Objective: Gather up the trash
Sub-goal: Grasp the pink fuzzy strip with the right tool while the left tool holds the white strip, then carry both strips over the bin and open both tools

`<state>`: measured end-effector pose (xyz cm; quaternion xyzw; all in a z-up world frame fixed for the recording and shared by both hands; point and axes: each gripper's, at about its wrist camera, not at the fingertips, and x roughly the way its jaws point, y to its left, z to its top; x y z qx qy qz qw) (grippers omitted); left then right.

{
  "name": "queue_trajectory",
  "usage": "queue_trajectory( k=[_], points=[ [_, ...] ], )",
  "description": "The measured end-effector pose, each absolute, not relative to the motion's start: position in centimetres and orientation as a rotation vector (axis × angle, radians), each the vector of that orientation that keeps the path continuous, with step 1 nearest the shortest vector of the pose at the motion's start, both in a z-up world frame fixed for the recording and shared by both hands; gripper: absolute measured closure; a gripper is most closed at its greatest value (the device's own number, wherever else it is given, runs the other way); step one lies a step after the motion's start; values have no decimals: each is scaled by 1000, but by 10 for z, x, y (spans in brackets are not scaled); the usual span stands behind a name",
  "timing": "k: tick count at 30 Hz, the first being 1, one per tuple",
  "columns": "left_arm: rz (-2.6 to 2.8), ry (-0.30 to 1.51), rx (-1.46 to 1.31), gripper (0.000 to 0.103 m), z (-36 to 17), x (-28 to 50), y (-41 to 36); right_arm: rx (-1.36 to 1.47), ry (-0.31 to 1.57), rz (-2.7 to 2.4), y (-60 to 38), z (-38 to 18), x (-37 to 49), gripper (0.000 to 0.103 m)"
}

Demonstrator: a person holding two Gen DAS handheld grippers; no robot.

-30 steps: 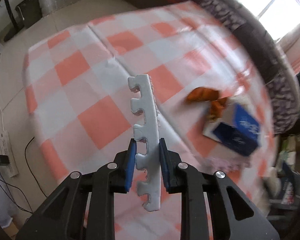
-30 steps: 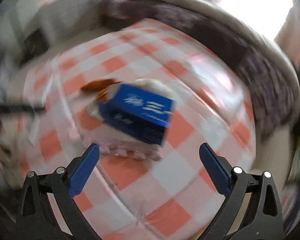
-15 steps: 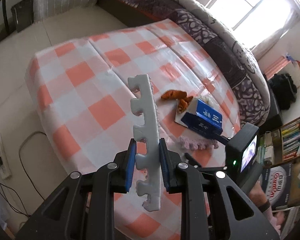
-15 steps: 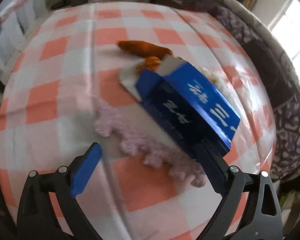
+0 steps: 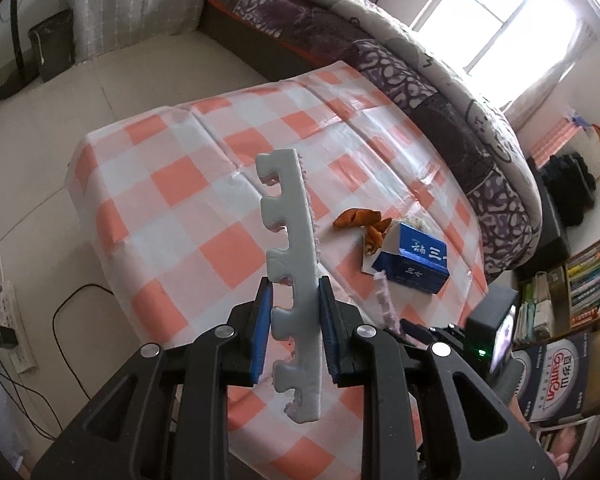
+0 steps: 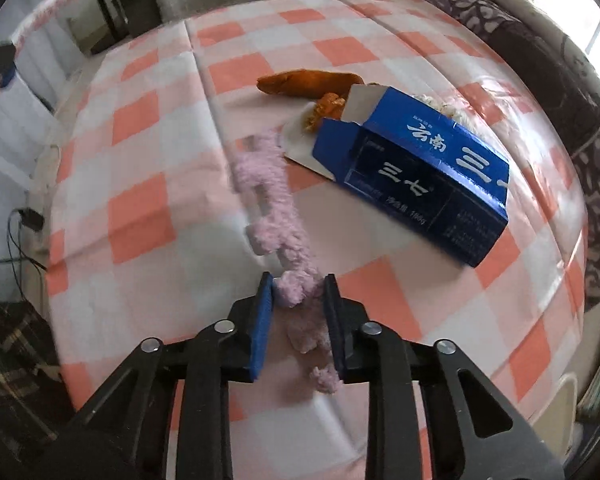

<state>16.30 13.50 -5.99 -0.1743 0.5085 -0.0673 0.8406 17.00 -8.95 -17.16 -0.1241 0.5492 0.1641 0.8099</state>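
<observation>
My left gripper (image 5: 294, 332) is clamped on the grey foam edging strip (image 5: 292, 280), clear of the table (image 5: 172, 216); my right gripper (image 6: 298, 322) just closed on the fuzzy pink strip (image 6: 276, 208), leaving the blue carton (image 6: 416, 176) free.

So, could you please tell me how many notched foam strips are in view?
2: a grey strip held upright in the left claw, and a pink fuzzy strip gripped by the right claw over the table.
</observation>
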Motion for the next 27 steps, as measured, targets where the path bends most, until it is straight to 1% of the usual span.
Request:
queue_trajectory(
  k=[4, 11, 18, 27],
  points=[
    [-137, 1071, -387, 80, -62, 161, 141, -199, 1093, 329, -83, -147, 163, 80],
    [-158, 991, -394, 80, -49, 155, 135, -84, 945, 270, -81, -102, 152, 80],
    [-177, 929, -359, 80, -41, 152, 115, 9, 874, 218, -99, -79, 145, 79],
    [-230, 952, -325, 80, -47, 153, 79, 66, 845, 152, -139, -65, 131, 79]
  ],
)
